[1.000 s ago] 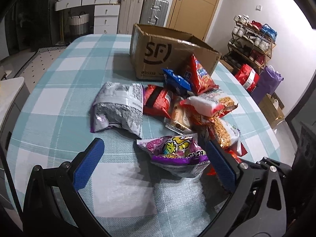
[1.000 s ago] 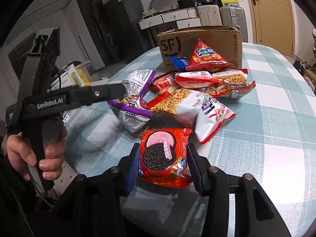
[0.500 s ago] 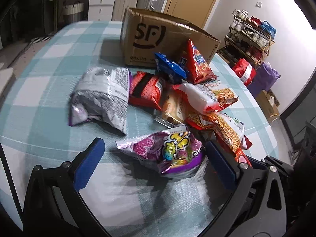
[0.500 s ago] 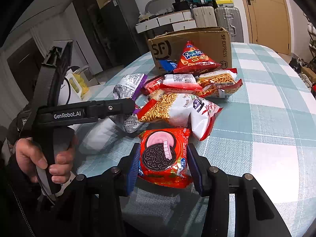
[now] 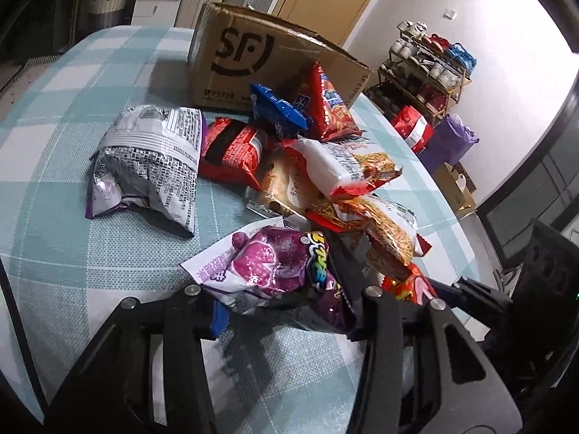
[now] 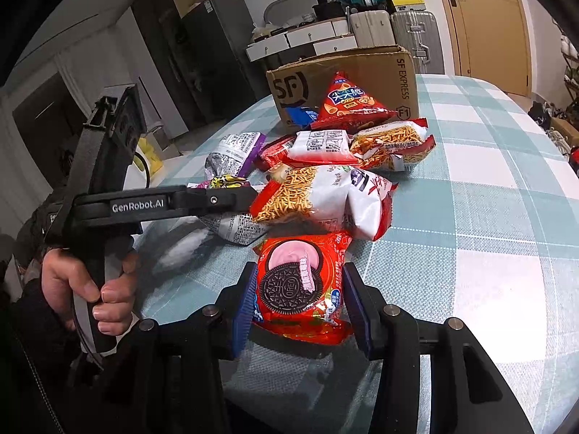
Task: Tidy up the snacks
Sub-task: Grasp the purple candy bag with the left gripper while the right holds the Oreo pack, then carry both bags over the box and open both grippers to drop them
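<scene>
On a table (image 5: 54,166) draped in a teal-and-white checked cloth, the left claw (image 5: 286,311) is clamped on a crinkled purple-and-white snack bag (image 5: 267,271) printed with purple fruit and yellow lettering, at the near end of a heap of packets. The right claw (image 6: 296,303) grips a glossy red Oreo pack (image 6: 300,285) showing 1 dark biscuit under pink cream, just in front of a white-and-red noodle snack bag (image 6: 325,199). A silver bag with purple edging (image 5: 148,159) lies apart toward the table's left side. Behind the heap, toward the far edge, a red triangular chip bag (image 6: 349,103) leans on a brown SF cardboard box (image 5: 260,61). A person's hand (image 6: 87,285) holds the left tool's handle.
</scene>
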The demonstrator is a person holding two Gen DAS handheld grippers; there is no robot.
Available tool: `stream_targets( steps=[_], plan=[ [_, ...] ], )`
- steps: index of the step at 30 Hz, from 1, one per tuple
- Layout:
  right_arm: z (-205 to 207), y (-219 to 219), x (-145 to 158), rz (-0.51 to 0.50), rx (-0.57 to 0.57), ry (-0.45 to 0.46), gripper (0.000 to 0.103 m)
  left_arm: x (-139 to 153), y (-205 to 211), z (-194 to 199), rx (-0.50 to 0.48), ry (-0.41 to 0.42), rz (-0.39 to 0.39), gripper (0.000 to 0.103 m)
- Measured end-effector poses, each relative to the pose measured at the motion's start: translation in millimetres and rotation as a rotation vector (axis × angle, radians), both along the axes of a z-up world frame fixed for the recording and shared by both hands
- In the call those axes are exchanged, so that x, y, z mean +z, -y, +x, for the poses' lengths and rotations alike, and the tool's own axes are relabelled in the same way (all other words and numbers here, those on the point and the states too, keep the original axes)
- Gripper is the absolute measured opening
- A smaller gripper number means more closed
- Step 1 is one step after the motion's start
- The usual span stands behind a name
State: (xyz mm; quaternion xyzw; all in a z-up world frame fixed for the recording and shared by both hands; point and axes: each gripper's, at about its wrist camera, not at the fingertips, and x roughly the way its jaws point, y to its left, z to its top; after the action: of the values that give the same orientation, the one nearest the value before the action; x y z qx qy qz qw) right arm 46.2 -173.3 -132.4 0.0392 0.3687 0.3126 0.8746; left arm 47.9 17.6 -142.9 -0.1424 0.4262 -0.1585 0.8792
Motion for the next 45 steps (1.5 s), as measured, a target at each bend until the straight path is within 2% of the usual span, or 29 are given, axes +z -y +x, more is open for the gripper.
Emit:
stream_targets(
  steps=[2, 6, 15, 22, 37, 45],
  plan=[
    [-2.4, -1.6, 4.6, 0.002, 0.004, 0.013, 0.047, 3.5, 4.1, -0.7, 0.009, 0.015, 0.031, 0.043],
    [-6.9, -5.1, 14.2, 0.007, 0.014, 0.043, 0.047, 16.9, 7.5, -8.5, 0.0, 0.042, 0.039, 0.043],
    [-7.7, -14.4, 43.8, 0.02, 0.035, 0.113, 0.047, 45.3, -17.1, -32.1, -0.006, 0.103, 0.035, 0.043],
    [5.9, -17.4, 63.7, 0.053, 0.038, 0.134, 0.047, 69.0, -17.8, -23.9, -0.014, 0.155, 0.06, 0.043],
    [79.2, -13.3, 109.6, 0.116, 0.018, 0.158, 0.047, 125.6, -19.8, 43.1, -0.034, 0.2, 0.072, 0.043],
    [127.1, -14.8, 134.7, 0.113, 0.012, 0.154, 0.047, 151.1, -13.4, 100.2, -0.06, 0.196, 0.088, 0.043]
  ],
)
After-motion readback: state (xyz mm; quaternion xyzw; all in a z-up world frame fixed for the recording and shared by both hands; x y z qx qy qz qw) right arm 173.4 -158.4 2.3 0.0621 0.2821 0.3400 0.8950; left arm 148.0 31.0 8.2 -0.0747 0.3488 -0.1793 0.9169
